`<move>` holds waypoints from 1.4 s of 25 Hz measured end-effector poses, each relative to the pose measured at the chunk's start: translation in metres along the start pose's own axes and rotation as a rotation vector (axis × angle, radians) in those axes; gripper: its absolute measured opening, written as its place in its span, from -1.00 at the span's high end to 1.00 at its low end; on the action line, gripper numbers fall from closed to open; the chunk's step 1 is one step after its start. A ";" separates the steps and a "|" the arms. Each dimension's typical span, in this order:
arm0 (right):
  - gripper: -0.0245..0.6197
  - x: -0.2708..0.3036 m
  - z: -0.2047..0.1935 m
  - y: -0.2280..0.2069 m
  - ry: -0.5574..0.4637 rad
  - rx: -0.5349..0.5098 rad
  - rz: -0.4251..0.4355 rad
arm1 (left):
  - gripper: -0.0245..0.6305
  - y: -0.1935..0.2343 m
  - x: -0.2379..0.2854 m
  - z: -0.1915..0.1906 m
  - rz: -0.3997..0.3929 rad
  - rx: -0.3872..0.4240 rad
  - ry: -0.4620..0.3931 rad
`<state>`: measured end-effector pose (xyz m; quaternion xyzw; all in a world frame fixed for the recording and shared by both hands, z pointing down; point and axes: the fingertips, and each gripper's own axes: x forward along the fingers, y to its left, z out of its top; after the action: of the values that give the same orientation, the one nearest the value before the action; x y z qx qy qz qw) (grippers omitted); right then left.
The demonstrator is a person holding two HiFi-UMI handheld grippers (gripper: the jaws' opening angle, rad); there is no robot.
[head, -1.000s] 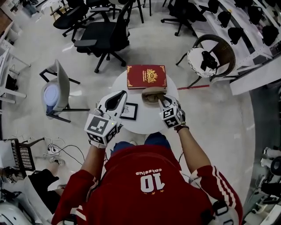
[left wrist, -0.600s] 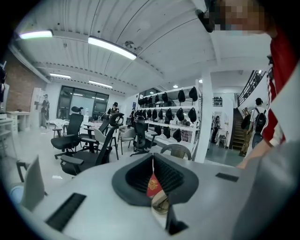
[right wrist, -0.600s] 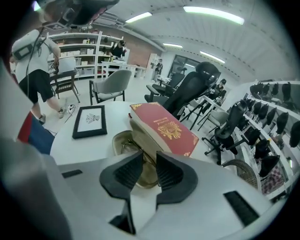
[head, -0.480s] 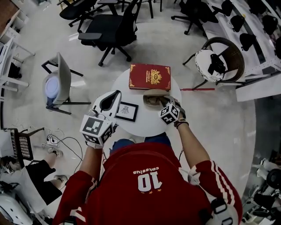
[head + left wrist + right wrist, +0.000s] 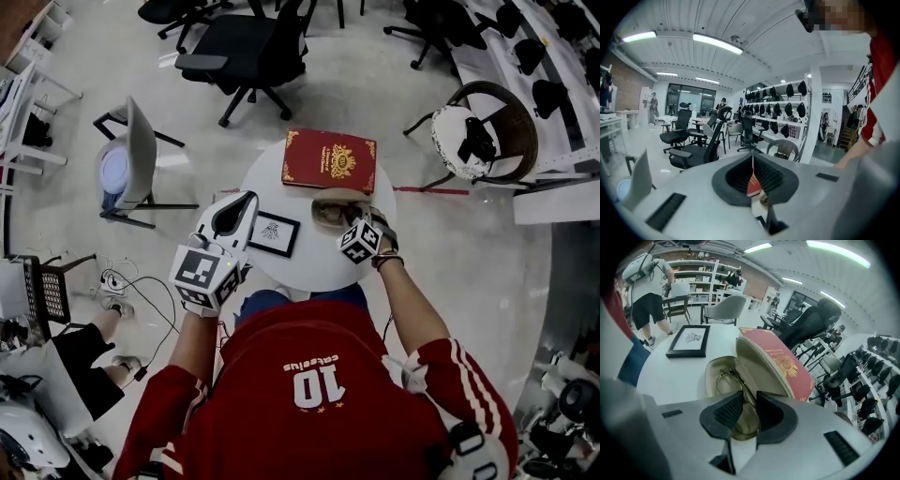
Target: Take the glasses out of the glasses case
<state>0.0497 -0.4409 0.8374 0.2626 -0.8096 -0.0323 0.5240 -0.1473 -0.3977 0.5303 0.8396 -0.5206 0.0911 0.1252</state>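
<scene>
- One left gripper (image 5: 249, 200) hovers over the left edge of the one round white table (image 5: 309, 264). In my left gripper view its jaws are pressed together with nothing between them (image 5: 752, 161).
- One black-framed picture (image 5: 276, 233) lies flat on the table, just right of the left gripper and not touching it.
- One red book (image 5: 330, 161) with gold print lies flat at the far side of the table.
- One glasses case (image 5: 330, 208) sits just in front of the book. It is open, its lid tilted up toward the book.
- One pair of glasses (image 5: 726, 380) lies in the case's tray. They are thin wire-rimmed.
- One right gripper (image 5: 347, 217) reaches into the case. In my right gripper view (image 5: 749, 401) its two jaws are narrowed to a thin slot, pinching the glasses' wire frame.
- Count: two grippers, one table, one picture, one book, one case, one pair of glasses.
</scene>
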 end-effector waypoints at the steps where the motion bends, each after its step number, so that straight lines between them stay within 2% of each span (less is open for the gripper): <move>1: 0.67 0.002 0.000 0.000 0.003 -0.011 -0.004 | 0.88 0.001 -0.002 -0.001 0.005 0.000 0.001; 7: 0.67 0.006 0.007 -0.003 -0.004 -0.075 -0.036 | 0.88 0.002 -0.008 -0.007 0.024 -0.013 0.011; 17: 0.67 0.022 0.002 0.005 0.041 -0.112 0.018 | 0.88 0.006 -0.011 -0.013 0.047 -0.027 0.012; 21: 0.82 0.020 -0.001 0.007 0.066 -0.180 0.038 | 0.88 0.006 -0.013 -0.014 0.048 -0.041 0.021; 23: 0.84 0.018 -0.001 0.008 0.065 -0.198 0.052 | 0.88 0.005 -0.013 -0.012 0.046 -0.044 0.021; 35: 0.84 -0.004 0.011 0.006 0.030 -0.182 0.050 | 0.88 0.003 -0.023 0.006 0.025 -0.028 0.018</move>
<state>0.0395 -0.4363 0.8311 0.1943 -0.8016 -0.0886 0.5585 -0.1600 -0.3816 0.5190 0.8303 -0.5313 0.0931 0.1405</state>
